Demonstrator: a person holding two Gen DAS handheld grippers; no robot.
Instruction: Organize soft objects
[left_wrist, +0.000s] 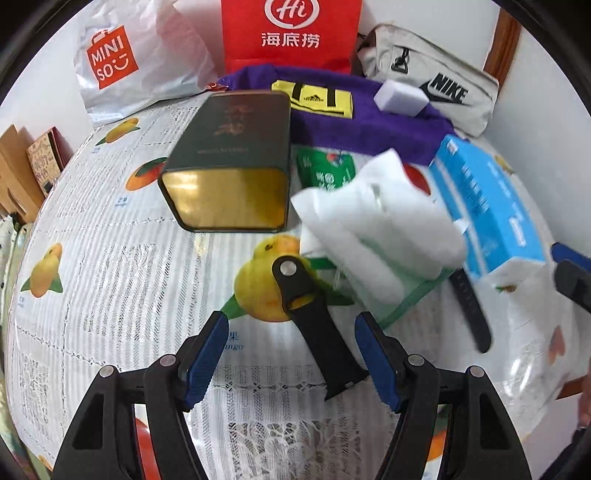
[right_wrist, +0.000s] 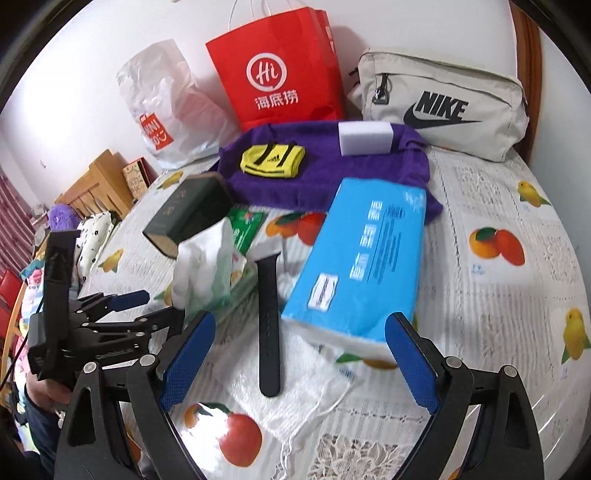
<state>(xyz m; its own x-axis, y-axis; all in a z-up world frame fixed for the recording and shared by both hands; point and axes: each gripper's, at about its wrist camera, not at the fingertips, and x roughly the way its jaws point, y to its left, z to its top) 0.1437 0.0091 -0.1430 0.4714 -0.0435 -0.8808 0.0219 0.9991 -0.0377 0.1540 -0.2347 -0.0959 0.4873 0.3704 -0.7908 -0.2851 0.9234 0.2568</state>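
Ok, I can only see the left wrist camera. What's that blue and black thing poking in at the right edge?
Observer: That's the right gripper. Its jaws are wide open, with nothing pinched between them.
Operator: Does the red bag have handles? Its top is cut off for me.
Observer: Yes, the red Hi bag has thin white string handles on top.
Operator: And the black strap beside the blue pack, what's under it?
Observer: That black watch strap lies on a white drawstring pouch, flat on the tablecloth.
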